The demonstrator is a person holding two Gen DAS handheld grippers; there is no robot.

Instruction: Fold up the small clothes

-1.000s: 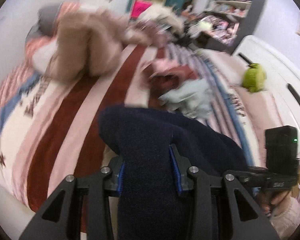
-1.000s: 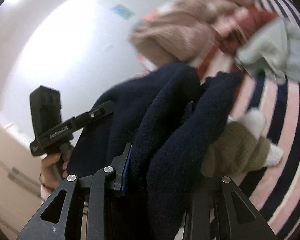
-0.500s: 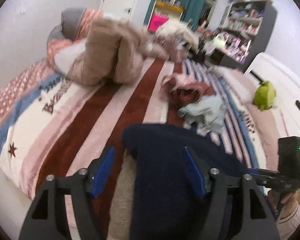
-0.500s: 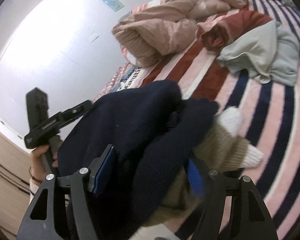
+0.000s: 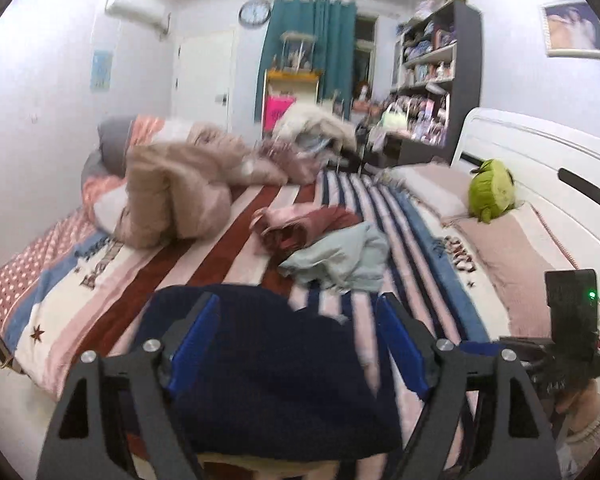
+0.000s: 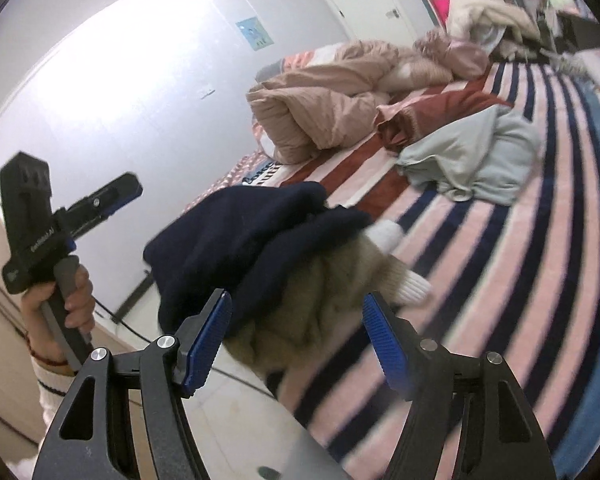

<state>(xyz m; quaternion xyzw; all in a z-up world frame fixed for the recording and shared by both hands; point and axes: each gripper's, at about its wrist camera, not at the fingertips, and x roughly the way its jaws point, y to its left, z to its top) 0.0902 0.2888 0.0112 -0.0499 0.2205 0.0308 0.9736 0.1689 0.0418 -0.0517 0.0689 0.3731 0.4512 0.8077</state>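
A folded navy knit garment (image 5: 272, 376) lies at the near edge of the striped bed (image 5: 204, 256), on top of a tan and white knit piece (image 6: 320, 316). My left gripper (image 5: 296, 348) is open, its blue pads either side of the navy garment and not squeezing it. My right gripper (image 6: 296, 336) is open and empty, just short of the tan piece; the navy garment (image 6: 256, 240) sits beyond it. The left gripper also shows in the right wrist view (image 6: 112, 196), held by a hand.
A light grey garment (image 5: 344, 260) and a maroon and pink one (image 5: 300, 224) lie crumpled mid-bed. A beige quilt (image 5: 172, 196) is heaped at the far left. A green plush (image 5: 492, 192) sits by the white headboard (image 5: 540, 160). Shelves (image 5: 432, 72) stand behind.
Both grippers have opened and let go of the navy garment, which now rests on the bed. Both have drawn back a little.
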